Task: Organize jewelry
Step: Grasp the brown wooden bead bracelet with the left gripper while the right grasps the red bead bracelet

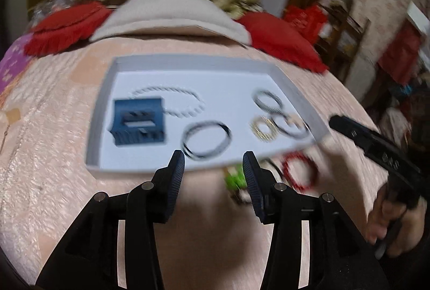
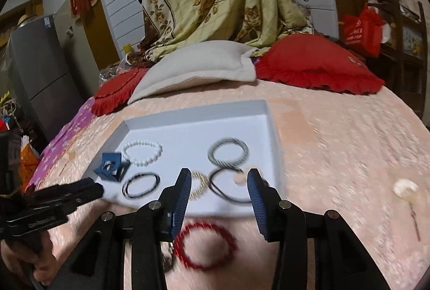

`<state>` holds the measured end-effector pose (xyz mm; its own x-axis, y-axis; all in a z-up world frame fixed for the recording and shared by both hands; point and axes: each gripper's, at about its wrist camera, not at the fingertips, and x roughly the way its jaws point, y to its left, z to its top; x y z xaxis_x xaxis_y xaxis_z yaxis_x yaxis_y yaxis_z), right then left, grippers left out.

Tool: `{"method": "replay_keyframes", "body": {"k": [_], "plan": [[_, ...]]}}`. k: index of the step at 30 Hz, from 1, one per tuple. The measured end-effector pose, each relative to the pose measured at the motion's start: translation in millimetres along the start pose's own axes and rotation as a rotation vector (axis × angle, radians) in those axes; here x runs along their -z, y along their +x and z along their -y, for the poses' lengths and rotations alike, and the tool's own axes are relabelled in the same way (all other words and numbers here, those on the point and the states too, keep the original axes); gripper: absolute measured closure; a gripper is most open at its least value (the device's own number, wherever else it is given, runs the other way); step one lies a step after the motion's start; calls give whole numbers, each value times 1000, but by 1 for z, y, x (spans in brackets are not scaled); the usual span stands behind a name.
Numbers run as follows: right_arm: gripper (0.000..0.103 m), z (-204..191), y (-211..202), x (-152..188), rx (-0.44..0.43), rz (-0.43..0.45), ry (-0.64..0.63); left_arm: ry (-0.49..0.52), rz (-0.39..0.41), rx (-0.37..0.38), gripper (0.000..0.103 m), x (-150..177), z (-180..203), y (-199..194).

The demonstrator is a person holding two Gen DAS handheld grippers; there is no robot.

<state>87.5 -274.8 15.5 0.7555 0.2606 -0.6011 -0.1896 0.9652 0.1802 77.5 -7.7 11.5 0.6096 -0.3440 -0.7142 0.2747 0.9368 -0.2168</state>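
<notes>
Left gripper [image 1: 213, 162]: held low over the pink bedspread [image 1: 53, 155], fingers pointing at the near edge of the white tray [image 1: 104, 101]; jaws spread wide, nothing between them. Right gripper [image 2: 219, 179]: likewise low and level, jaws wide apart and empty, fingertips reaching just over the tray's near edge; the person's right hand [image 1: 392, 220] grips its handle at the right of the left wrist view. Red bead bracelet [image 2: 205, 245]: lies flat on the bedspread outside the tray, just near of its near edge, below and between the right gripper's fingers, not touched. Green item [image 1: 235, 178]: on the bedspread beside the left gripper's right finger, blurred. Tray contents: white pearl bracelet [image 2: 142, 152] far left, blue box [image 2: 111, 170] touching it at the near left, black bangle [image 2: 141, 185] near centre, gold ring-shaped piece [image 2: 199, 183], grey twisted bracelet [image 2: 228, 154] far right, dark thin hoops [image 2: 228, 187] near right. Open room: bare tray floor along the far wall; wide bedspread to the right. Grey pillow [image 2: 199, 66] and red cushions [image 2: 314, 64] lie beyond.
</notes>
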Motion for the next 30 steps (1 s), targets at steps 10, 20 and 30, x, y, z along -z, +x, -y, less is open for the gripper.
{"method": "replay_keyframes", "body": {"k": [10, 20, 30], "plan": [[62, 8, 3, 36, 83, -156, -12, -28, -88, -8, 64, 15, 10, 31], [62, 9, 1, 35, 62, -152, 0, 43, -130, -65, 64, 26, 25, 36], [62, 5, 4, 34, 57, -160, -7, 177, -135, -12, 87, 37, 32, 29]]}}
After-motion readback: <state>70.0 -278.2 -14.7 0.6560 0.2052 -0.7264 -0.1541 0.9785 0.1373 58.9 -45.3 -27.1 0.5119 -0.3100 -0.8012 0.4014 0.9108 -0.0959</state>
